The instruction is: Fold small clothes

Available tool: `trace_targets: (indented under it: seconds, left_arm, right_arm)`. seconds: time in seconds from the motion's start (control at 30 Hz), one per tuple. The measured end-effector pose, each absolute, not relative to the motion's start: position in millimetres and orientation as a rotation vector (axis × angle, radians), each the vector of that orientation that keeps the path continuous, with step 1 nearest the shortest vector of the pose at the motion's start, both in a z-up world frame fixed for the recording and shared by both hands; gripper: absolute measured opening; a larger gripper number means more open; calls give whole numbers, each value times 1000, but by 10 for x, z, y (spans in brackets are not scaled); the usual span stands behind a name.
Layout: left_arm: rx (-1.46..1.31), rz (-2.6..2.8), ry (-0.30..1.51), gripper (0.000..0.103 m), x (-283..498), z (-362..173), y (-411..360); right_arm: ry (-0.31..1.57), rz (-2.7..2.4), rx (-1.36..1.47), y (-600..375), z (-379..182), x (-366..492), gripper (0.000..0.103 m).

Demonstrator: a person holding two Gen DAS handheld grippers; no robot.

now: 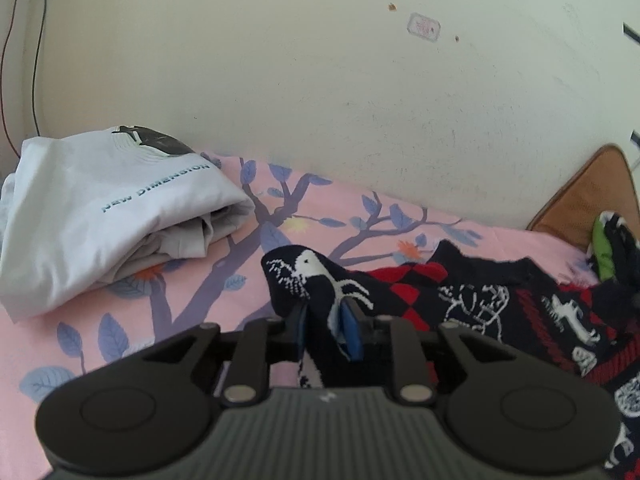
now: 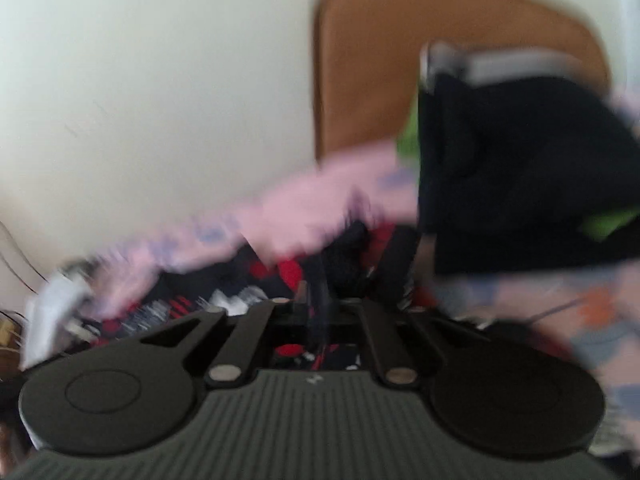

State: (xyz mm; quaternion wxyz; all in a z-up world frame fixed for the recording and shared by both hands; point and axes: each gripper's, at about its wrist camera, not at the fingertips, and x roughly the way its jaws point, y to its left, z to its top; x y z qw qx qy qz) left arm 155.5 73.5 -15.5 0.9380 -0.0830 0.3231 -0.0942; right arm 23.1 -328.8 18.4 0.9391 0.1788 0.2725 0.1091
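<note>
A dark knitted sweater (image 1: 500, 300) with red and white patterns lies spread on the pink bed sheet (image 1: 192, 292). My left gripper (image 1: 326, 320) is shut on a raised corner of it, and the cloth stands up between the blue pads (image 1: 352, 336). The right wrist view is blurred. There my right gripper (image 2: 318, 300) sits over the same sweater (image 2: 280, 272) with its jaws close together and a thin strip of dark and red cloth pinched between them.
A folded white T-shirt (image 1: 100, 216) with printed letters lies at the left by the wall. A brown cushion (image 1: 592, 196) (image 2: 380, 60) leans at the right, with a pile of black and green clothes (image 1: 612, 248) (image 2: 520, 168) before it. Cables (image 1: 36, 80) hang at far left.
</note>
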Motion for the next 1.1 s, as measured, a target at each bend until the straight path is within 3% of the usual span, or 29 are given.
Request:
trace_targets:
  seconds: [0.1,0.2,0.27,0.33,0.47,0.53,0.57,0.6,0.73,0.83,1.1]
  left_arm:
    - [-223,-189,585,23,1431,-14,839]
    - [-308,-270,500,28,1264,144,910]
    - [-315,-335,466,31,1194,191,866]
    - [-277,-400,453,34,1159,201,754]
    - [-142,-471,481,37,1120,139,442]
    - [-61,-478,503,38,1108,68,296]
    - [-20,-474,517,38,1101,32,229]
    - [11,-473,536,38,1108,8,181]
    - [6,-451,581,46,1119,-32,202]
    - [-61,-448,625,46,1193,-59,296]
    - [-238,-411,618,47,1301,-20,607]
  right_arm:
    - [481,211,435,-3725,414,-295,26]
    - [437,126,423,-4108,439,-800,30]
    - [436,31,359,-4189,326,-1059,44]
    - [469,-25,337,-4306,162,-1254,66]
    - [552,-78,343,-4399,-165,-1424,72]
    - [570,-73,317,-4342,-252,-1431,59]
    - [556,-89,252,-4273,-217,-1440,16]
    - [559,-86,235,-4242,-174,-1403,10]
    - [308,-211,171,-4210,484,-1358,10]
    - [126,-252,79,-4265,1212,-1375,10]
    - [44,-183,-143,-3708,1781,-983,10]
